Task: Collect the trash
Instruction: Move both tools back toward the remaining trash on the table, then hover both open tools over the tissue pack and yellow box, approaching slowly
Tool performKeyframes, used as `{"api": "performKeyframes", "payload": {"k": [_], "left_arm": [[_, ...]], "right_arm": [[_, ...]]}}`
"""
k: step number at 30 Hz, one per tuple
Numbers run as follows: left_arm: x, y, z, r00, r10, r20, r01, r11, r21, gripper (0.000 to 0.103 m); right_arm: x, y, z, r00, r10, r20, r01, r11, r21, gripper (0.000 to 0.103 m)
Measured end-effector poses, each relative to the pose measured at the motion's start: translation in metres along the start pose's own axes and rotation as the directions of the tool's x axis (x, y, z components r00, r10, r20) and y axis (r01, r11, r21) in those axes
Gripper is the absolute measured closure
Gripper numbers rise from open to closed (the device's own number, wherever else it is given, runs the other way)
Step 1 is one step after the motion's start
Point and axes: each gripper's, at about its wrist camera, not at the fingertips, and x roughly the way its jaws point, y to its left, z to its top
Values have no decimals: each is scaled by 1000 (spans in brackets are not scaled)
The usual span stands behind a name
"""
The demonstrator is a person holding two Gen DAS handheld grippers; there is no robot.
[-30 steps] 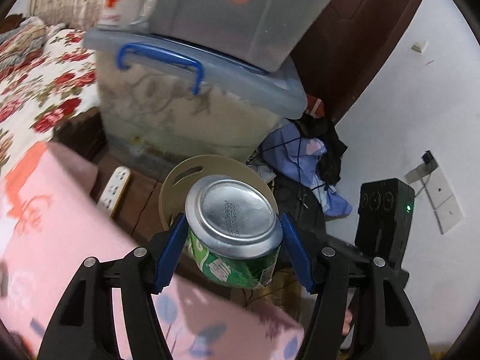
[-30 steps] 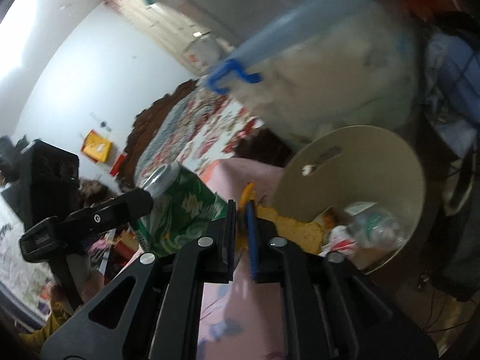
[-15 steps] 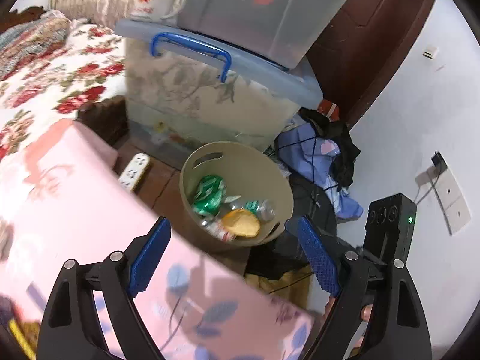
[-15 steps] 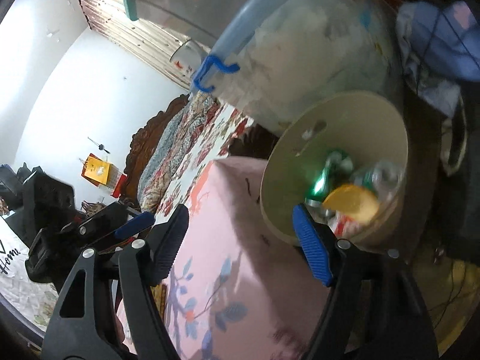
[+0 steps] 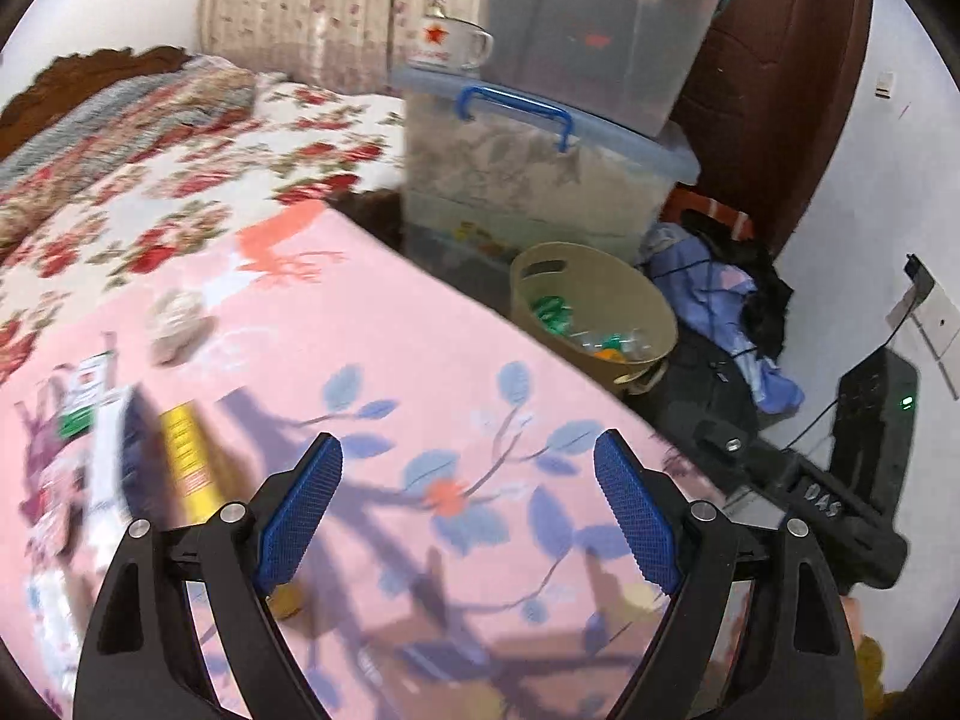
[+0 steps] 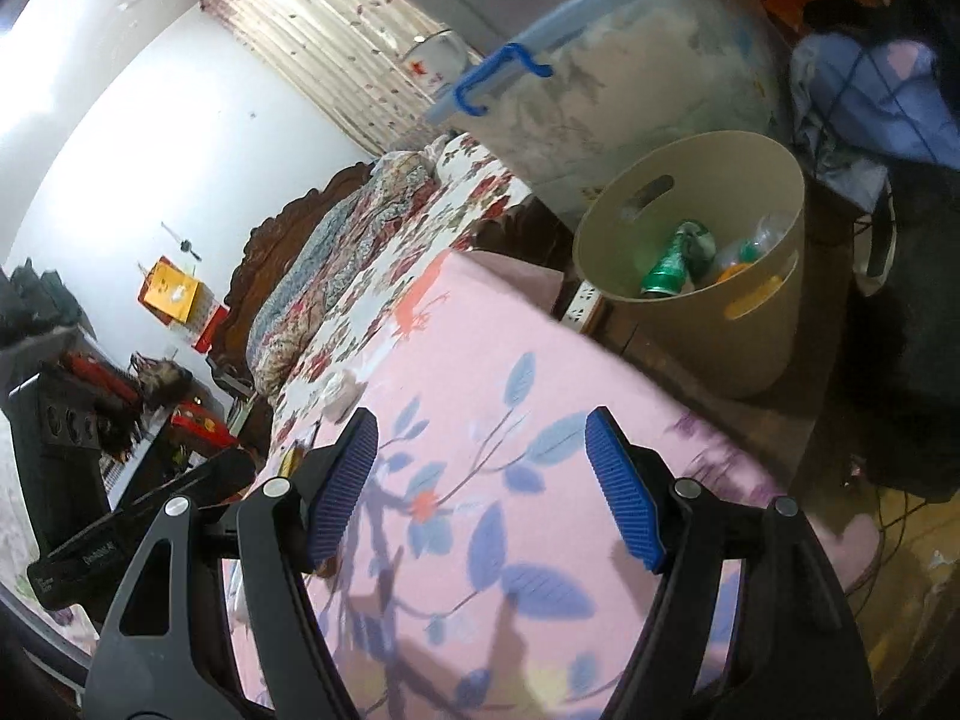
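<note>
Both grippers, left (image 5: 468, 510) and right (image 6: 480, 486), hang over the pink cloth (image 5: 420, 372) with jaws wide apart, holding nothing. Green can (image 6: 672, 261) sits in the bin (image 6: 762, 324) on the floor beside it.

Both wrist cameras look across the pink cloth (image 5: 420, 360) toward the bin (image 6: 750, 324).

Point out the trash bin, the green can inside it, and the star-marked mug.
trash bin (image 6: 744, 354): right wrist view, on its outer front wall.
green can (image 6: 669, 270): right wrist view, on the can's side, inside the bin.
mug (image 5: 447, 42): left wrist view, on its body by the red star.
</note>
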Motion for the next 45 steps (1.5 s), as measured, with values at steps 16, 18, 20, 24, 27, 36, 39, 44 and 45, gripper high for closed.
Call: {"api": "performKeyframes", "payload": {"k": [16, 18, 20, 24, 27, 36, 39, 44, 45], "left_arm": [[-71, 46, -57, 982, 173, 72, -169, 984, -58, 21], [-78, 48, -60, 978, 188, 86, -183, 981, -60, 21], [-84, 50, -63, 974, 202, 100, -197, 979, -61, 21], [-95, 52, -68, 966, 226, 128, -220, 974, -62, 21], [-102, 54, -72, 962, 236, 141, -228, 971, -69, 19], [-114, 59, -82, 955, 249, 165, -239, 968, -76, 15], [-116, 58, -84, 953, 252, 170, -242, 967, -76, 10], [-119, 61, -86, 952, 260, 160, -249, 965, -85, 9], [-119, 62, -86, 953, 262, 154, -250, 964, -91, 9]], "right_arm": [[-18, 68, -41, 998, -62, 31, 64, 996, -58, 18], [-21, 75, -44, 998, -61, 35, 63, 996, -62, 18], [-24, 80, -46, 997, -67, 47, 70, 995, -67, 15], [-30, 88, -56, 991, -104, 90, 108, 993, -50, 7], [-30, 93, -63, 989, -116, 93, 122, 991, -53, 7], [-31, 110, -74, 982, -156, 107, 163, 984, -67, 3], [-30, 114, -78, 979, -174, 111, 182, 981, -68, 3], [-27, 118, -81, 974, -200, 110, 208, 976, -64, 3], [-27, 118, -82, 973, -203, 111, 211, 976, -62, 3]]}}
